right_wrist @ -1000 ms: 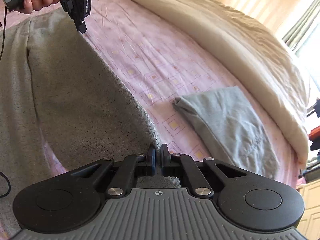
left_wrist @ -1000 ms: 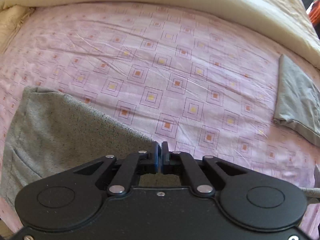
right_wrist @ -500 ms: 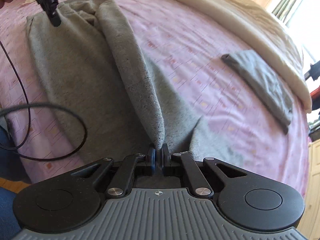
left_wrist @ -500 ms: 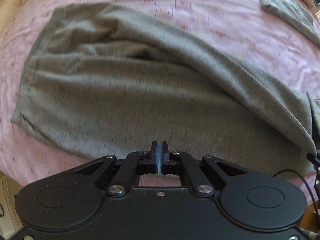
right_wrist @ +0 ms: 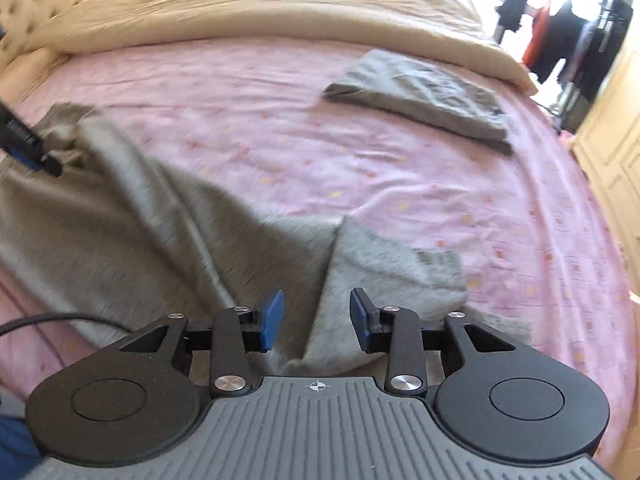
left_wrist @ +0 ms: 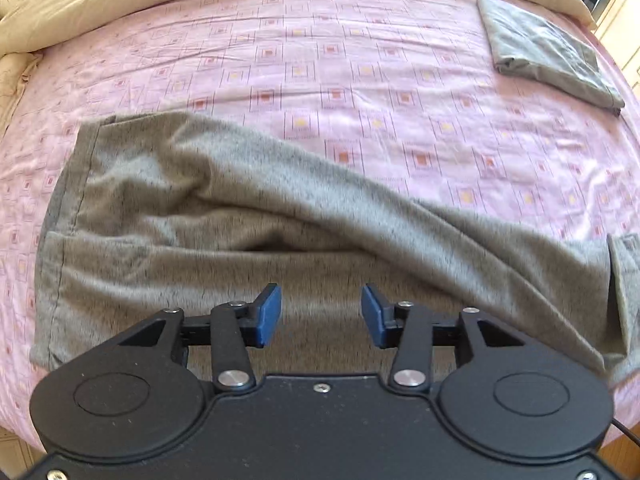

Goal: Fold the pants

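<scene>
Grey pants (left_wrist: 224,216) lie across the near part of the pink patterned bed sheet (left_wrist: 360,80), waistband at the left, one leg draped over the other. My left gripper (left_wrist: 320,314) hovers over the near edge of the pants; its jaws are opening and the blue pads press on nothing. In the right wrist view the pants (right_wrist: 140,216) run from the left to the leg ends in front of my right gripper (right_wrist: 316,320). Its jaws are opening too, with cloth below the gap but not pinched. The left gripper's fingertip (right_wrist: 48,164) shows at the left edge.
A folded grey garment (left_wrist: 548,52) lies at the far right of the bed (right_wrist: 424,92). A beige duvet (right_wrist: 260,12) is bunched along the far side. A black cable (right_wrist: 48,320) trails at the near left. Clothes hang on a rack (right_wrist: 568,40) beyond the bed.
Both grippers carried the pants toward the near edge of the bed, laid them down, then went from shut on the cloth to apart. The pants now lie flat, released.
</scene>
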